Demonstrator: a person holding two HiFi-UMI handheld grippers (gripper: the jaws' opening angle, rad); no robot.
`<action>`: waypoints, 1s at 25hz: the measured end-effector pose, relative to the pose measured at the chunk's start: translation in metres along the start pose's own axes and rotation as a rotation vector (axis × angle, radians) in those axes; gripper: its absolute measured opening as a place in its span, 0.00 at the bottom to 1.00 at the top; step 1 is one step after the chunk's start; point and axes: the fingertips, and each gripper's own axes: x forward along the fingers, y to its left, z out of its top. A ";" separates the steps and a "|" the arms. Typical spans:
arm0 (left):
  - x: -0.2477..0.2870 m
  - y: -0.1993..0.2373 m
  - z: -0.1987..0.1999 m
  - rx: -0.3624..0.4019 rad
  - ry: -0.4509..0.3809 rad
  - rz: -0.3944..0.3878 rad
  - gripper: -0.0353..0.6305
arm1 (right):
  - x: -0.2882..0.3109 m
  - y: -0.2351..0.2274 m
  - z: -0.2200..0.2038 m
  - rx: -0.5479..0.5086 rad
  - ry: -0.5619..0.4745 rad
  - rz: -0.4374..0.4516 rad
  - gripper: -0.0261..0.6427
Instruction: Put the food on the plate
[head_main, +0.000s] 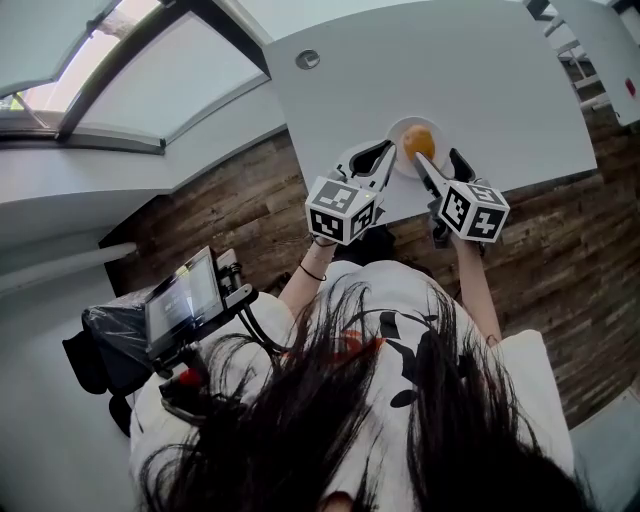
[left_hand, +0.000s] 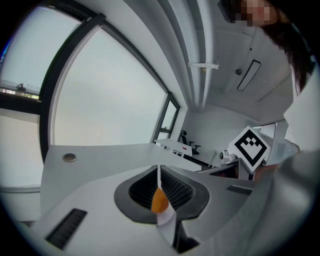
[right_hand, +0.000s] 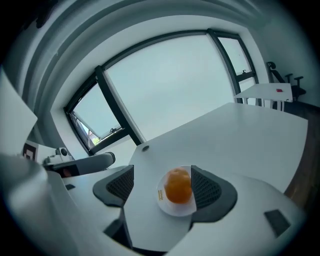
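Beyond right gripper's (right_hand: 161, 189) wide-apart jaws, food (right_hand: 178, 186) sits on plate (right_hand: 172, 209); left gripper's (left_hand: 160, 194) near-shut empty jaws mostly hide it.

hair (head_main: 380, 430): long, dark, in loose strands
top (head_main: 405, 292): white, printed with black shapes and a little red
wrist band (head_main: 312, 272): thin and dark, on the left wrist
left gripper (head_main: 388, 152): white shell, dark grey jaws with ribbed pads (left_hand: 175, 189), a dark rectangular slot (left_hand: 67, 227) in the shell
left marker cube (head_main: 342, 208): black-and-white square markers on white faces
right gripper (head_main: 437, 158): same white shell and dark ribbed jaws
right marker cube (head_main: 472, 210): same black-and-white markers
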 end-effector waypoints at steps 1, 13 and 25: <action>-0.001 -0.009 0.002 0.008 -0.007 -0.006 0.06 | -0.009 0.000 0.000 -0.018 -0.007 -0.003 0.58; -0.035 -0.098 -0.015 0.062 -0.037 -0.034 0.06 | -0.099 0.020 -0.022 -0.007 -0.089 0.050 0.25; -0.112 -0.199 -0.079 0.074 -0.043 0.028 0.06 | -0.208 0.034 -0.097 0.042 -0.131 0.131 0.18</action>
